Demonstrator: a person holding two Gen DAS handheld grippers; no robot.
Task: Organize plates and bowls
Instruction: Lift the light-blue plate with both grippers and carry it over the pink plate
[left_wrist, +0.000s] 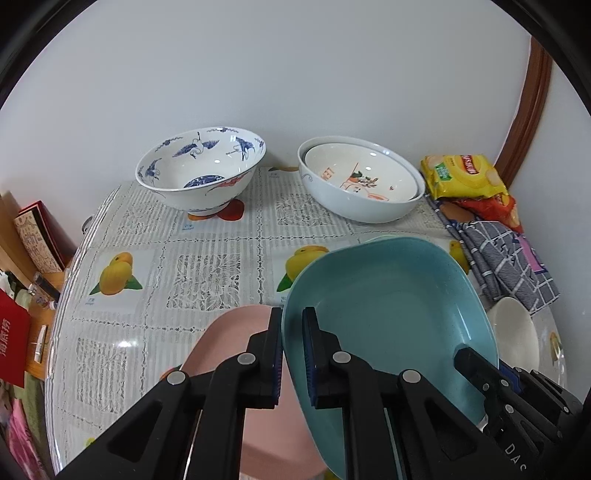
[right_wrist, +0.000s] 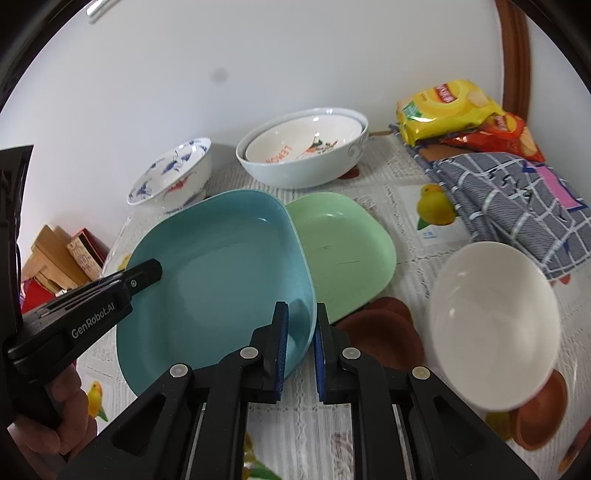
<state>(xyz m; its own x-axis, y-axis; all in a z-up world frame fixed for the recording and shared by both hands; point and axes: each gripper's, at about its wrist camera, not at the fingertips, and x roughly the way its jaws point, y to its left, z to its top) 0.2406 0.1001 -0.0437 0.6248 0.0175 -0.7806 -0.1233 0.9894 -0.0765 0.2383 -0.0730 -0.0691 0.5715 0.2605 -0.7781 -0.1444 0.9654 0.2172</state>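
Right wrist view: blue plate (right_wrist: 221, 273) is held off the table, tilted, with both tools on it. The right gripper (right_wrist: 299, 347) is clamped on its near rim, one finger inside, one outside. The left gripper (left_wrist: 291, 354) is clamped on the opposite rim, same way. Plate overlaps the green plate (right_wrist: 343, 251) lying flat on the tablecloth (right_wrist: 406, 206); whether they touch, cannot tell. Left wrist view shows a pink plate (left_wrist: 229, 332) under the left tool.

Risks, as judgement: two pinches on a smooth glazed rim, so uneven pull or one side letting go first could make the plate swing, slip, and knock the green one. The white bowl (right_wrist: 495, 325) sits just beside the right tool; a sideways swing could clip it.

Room: nested bowls (right_wrist: 303, 151) and the crane bowl (right_wrist: 173, 173) stand near the wall, snack bags (right_wrist: 450, 107) and checked cloth (right_wrist: 517, 199) fill the right. Open cloth lies mid-table, toward the left edge.
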